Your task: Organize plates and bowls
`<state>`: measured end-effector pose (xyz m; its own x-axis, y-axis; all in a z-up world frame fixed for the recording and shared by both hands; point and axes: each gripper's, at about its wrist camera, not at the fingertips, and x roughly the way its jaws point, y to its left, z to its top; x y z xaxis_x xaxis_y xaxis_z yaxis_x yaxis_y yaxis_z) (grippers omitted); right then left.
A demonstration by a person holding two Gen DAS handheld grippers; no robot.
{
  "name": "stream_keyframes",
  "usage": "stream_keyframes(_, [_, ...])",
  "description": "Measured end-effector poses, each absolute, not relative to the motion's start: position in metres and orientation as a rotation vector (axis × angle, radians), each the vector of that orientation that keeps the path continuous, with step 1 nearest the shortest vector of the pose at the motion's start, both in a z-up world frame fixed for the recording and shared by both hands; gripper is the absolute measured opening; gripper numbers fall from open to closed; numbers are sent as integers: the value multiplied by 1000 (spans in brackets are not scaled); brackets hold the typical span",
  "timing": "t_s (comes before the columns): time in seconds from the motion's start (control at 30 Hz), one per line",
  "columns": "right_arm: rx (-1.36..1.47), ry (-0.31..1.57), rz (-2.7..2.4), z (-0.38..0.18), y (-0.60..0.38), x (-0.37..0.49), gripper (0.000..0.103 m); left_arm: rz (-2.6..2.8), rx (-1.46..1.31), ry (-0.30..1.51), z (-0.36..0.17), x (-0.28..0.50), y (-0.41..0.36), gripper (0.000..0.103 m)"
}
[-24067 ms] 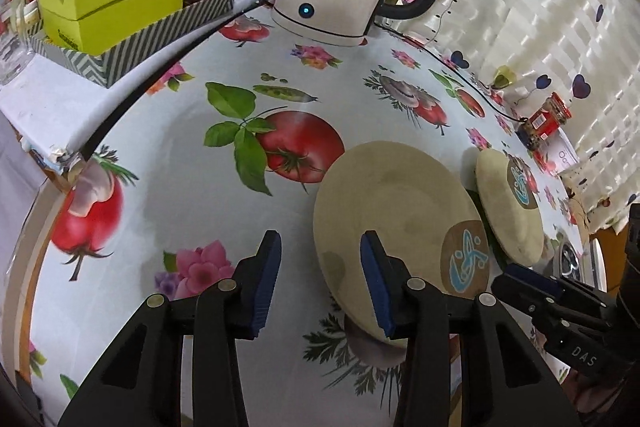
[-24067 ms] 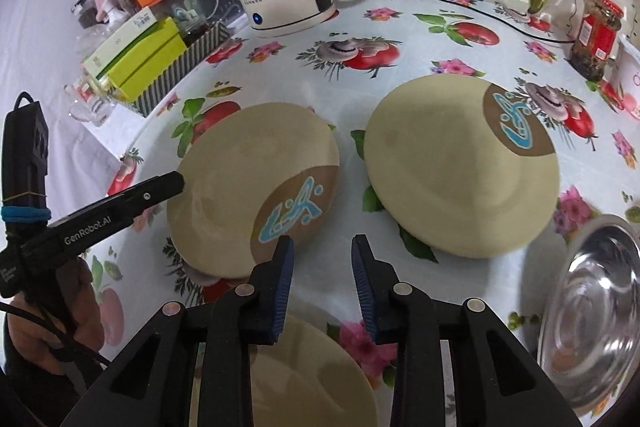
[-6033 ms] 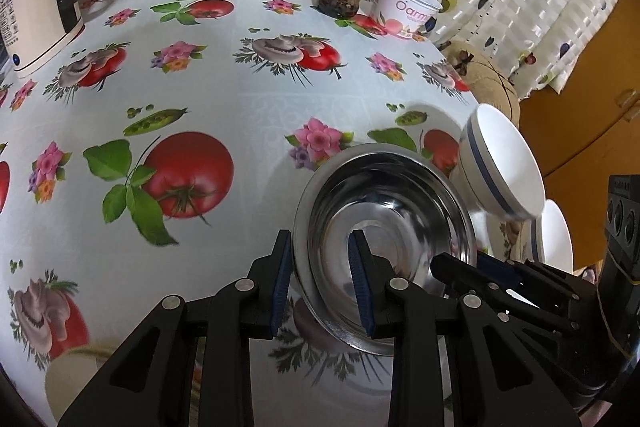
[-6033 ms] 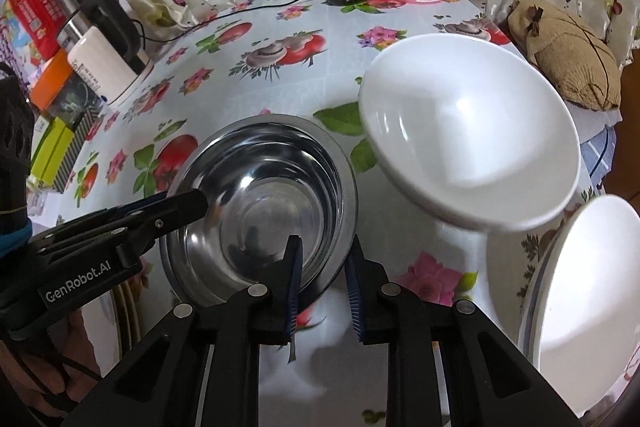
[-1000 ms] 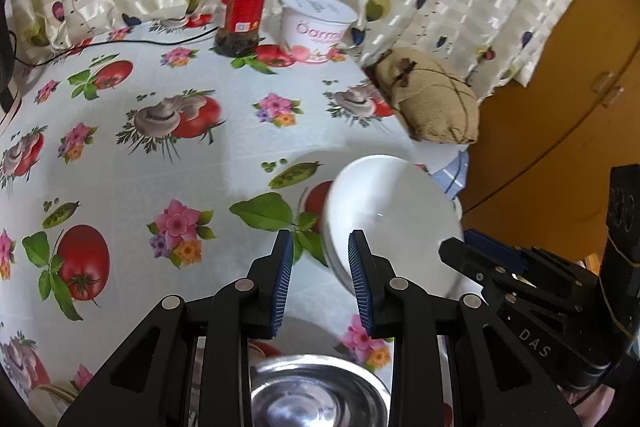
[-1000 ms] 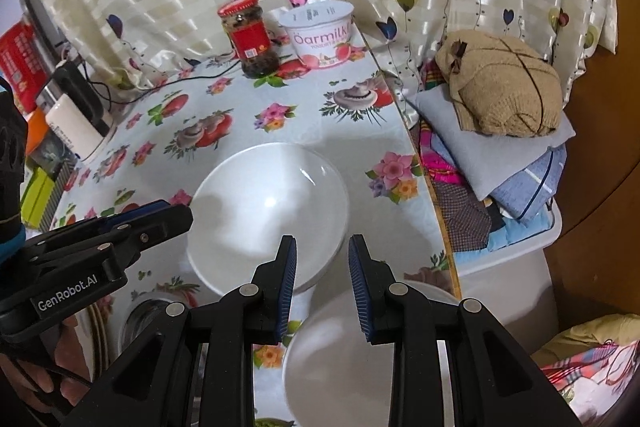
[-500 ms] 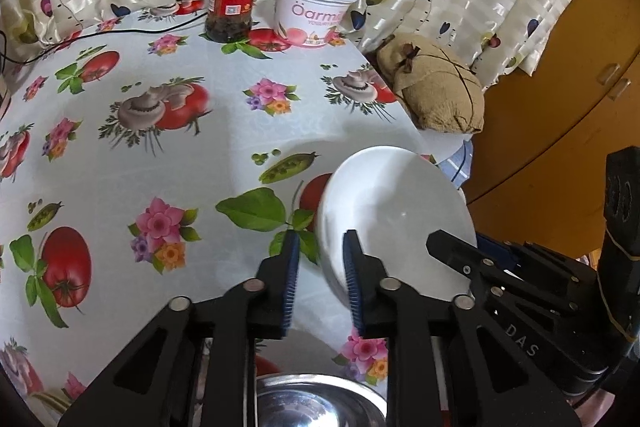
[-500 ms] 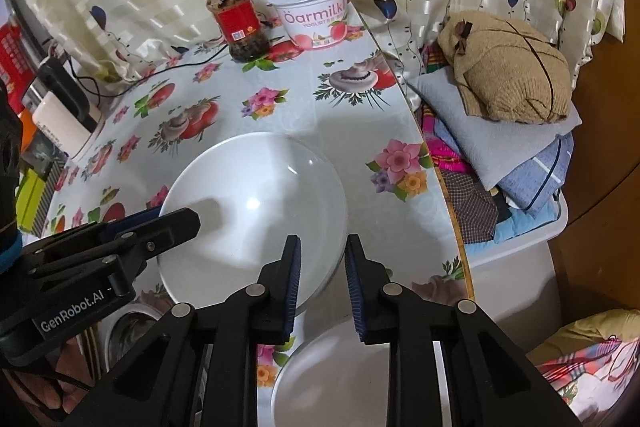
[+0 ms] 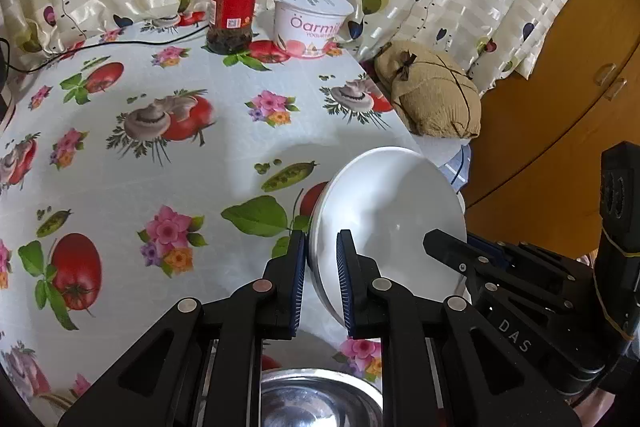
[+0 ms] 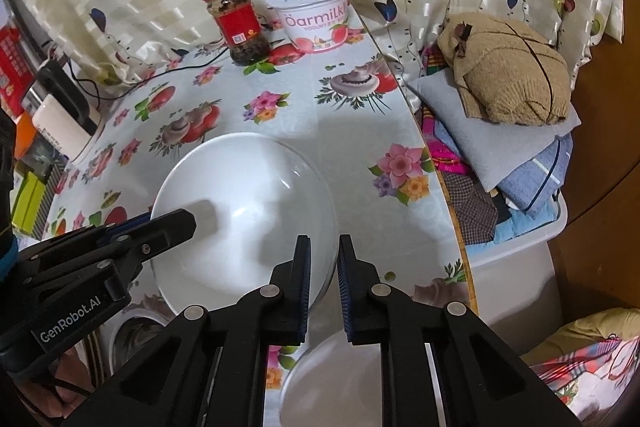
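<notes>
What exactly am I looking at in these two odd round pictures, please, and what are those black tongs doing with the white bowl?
There is no robot here: a person holds a black two-finger tool in each hand, and each tool carries a wide-angle camera looking along its fingers.

The left picture looks from the left gripper; the right gripper gives the other view. Each tool also appears at the side of the other's picture.

Both have just been closing on opposite rims of the same plain white ceramic bowl, above the flower-and-tomato printed tablecloth.

At the back stand a red-lidded glass jar and a white yogurt tub. A shiny steel bowl sits nearest the left camera, a second white bowl below the right one. A tan knitted bundle lies off the table.
</notes>
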<state>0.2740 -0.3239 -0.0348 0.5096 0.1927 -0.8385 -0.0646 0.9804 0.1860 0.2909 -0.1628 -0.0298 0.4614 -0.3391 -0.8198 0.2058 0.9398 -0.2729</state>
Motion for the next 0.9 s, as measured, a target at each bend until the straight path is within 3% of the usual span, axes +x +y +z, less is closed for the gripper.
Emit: stream_keyframes(0.9, [83,942,225,26,-280,208,13,-294,-123,976,24,215,-124,16])
